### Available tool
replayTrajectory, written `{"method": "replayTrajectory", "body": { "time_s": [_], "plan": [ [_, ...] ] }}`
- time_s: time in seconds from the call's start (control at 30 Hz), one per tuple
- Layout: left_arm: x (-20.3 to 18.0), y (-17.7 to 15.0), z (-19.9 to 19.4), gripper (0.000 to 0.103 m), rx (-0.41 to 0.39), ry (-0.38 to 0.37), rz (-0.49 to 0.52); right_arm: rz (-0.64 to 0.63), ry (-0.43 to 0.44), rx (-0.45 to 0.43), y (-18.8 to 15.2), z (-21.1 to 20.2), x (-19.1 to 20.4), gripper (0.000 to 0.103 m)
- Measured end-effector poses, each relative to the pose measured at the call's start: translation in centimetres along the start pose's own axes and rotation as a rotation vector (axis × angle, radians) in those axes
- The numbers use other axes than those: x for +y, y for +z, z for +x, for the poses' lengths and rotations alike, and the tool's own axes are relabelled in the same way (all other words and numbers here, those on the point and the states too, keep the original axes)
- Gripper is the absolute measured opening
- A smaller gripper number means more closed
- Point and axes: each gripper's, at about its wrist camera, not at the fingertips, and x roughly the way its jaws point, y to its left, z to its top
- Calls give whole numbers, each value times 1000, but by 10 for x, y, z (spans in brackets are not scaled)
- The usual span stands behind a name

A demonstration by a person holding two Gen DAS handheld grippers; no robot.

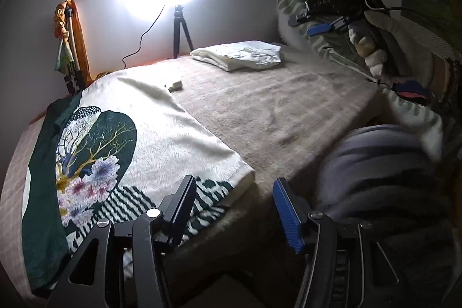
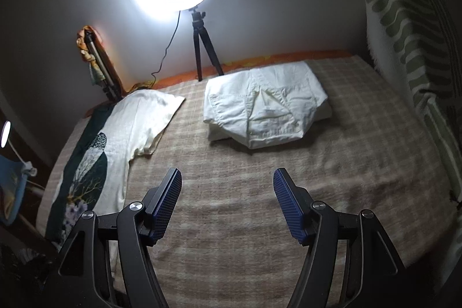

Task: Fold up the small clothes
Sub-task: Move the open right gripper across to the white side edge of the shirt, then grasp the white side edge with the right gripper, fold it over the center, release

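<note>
Both pairs of jaws stand wide apart, holding nothing: the left gripper hovers at lower centre over the hem of a cream T-shirt with a dark green floral print, and the right gripper hangs above the bare beige checked blanket. A folded white garment lies upper centre, so the shirt at left looks next; each gripper likely needs to pinch an edge.

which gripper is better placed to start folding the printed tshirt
Left, probably. The left gripper hangs open right over the printed t-shirt hem, while the right gripper, also open, is over bare blanket with the shirt off to its side.
</note>
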Motion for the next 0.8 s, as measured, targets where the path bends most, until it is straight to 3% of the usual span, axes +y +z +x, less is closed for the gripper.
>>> {"method": "replayTrajectory", "body": {
  "time_s": [0.43, 0.5, 0.57, 0.7, 0.8],
  "plan": [
    [-16, 3, 57, 53, 92, 41, 104, -81, 165, 120, 23, 129, 71, 66],
    [-11, 4, 65, 41, 117, 61, 86, -76, 187, 140, 27, 151, 80, 66],
    [-6, 4, 68, 39, 119, 52, 58, -65, 203, 156, 29, 167, 85, 66],
    [2, 6, 70, 13, 110, 58, 27, -32, 238, 189, 33, 198, 93, 66],
    [6, 7, 69, 2, 107, 67, 14, -9, 247, 205, 37, 216, 95, 66]
  ]
}}
